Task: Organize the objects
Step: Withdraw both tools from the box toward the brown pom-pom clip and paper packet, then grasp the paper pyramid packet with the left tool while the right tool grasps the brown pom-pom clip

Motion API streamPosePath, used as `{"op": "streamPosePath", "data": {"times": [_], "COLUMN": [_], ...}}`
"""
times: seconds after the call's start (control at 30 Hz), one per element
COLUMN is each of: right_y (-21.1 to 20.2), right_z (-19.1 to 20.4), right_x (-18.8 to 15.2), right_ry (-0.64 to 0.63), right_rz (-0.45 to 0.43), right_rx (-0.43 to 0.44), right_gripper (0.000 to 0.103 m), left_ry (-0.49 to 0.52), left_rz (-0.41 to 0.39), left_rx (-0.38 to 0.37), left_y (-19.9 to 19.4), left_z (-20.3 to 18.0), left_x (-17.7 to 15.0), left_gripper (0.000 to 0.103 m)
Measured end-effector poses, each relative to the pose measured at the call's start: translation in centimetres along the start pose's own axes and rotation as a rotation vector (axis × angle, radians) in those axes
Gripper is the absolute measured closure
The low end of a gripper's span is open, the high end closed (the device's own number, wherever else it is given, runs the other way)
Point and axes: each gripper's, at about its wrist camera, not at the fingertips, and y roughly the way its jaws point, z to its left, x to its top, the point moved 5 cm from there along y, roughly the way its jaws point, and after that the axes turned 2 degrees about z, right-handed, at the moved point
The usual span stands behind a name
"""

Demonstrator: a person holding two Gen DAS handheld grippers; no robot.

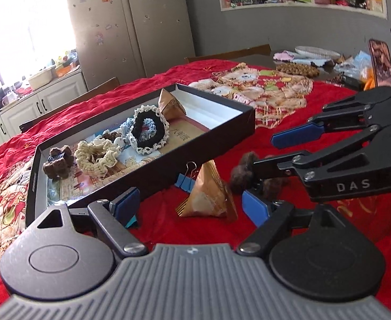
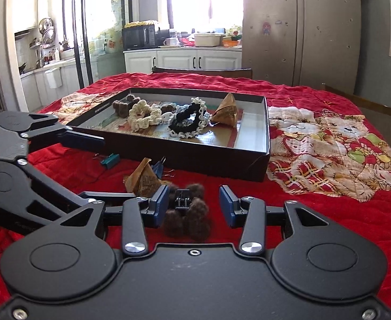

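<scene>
Item, brown fuzzy hair clip (image 2: 187,213): lies on red cloth between the half-spread, unclosed fingers of the right gripper (image 2: 194,204), box (image 2: 266,133) at twelve o'clock; left gripper (image 1: 192,208) wide, straddling gold packet (image 1: 208,194); advice: close squarely on the clip's middle.

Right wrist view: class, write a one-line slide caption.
Right tongs open around a brown fuzzy hair clip on the red cloth, before the black tray of scrunchies.
</scene>
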Motion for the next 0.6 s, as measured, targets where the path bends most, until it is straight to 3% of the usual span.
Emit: {"op": "streamPosePath", "data": {"times": [0.17, 0.6], "right_y": [0.3, 1.3], "right_z": [-0.1, 0.1], "right_x": [-0.3, -1.0], "right_ry": [0.000, -0.005], "right_rz": [0.013, 0.061], "right_rx": [0.003, 0.027], "right_gripper": [0.062, 0.065], "left_ry": [0.011, 0.052], "left_rz": [0.010, 0.032], "left_rx": [-0.007, -0.032], "left_y": [0.7, 2.5], "left_z": [0.0, -0.2], "left_x": [-0.3, -0.7], "left_gripper": [0.014, 0.031]}}
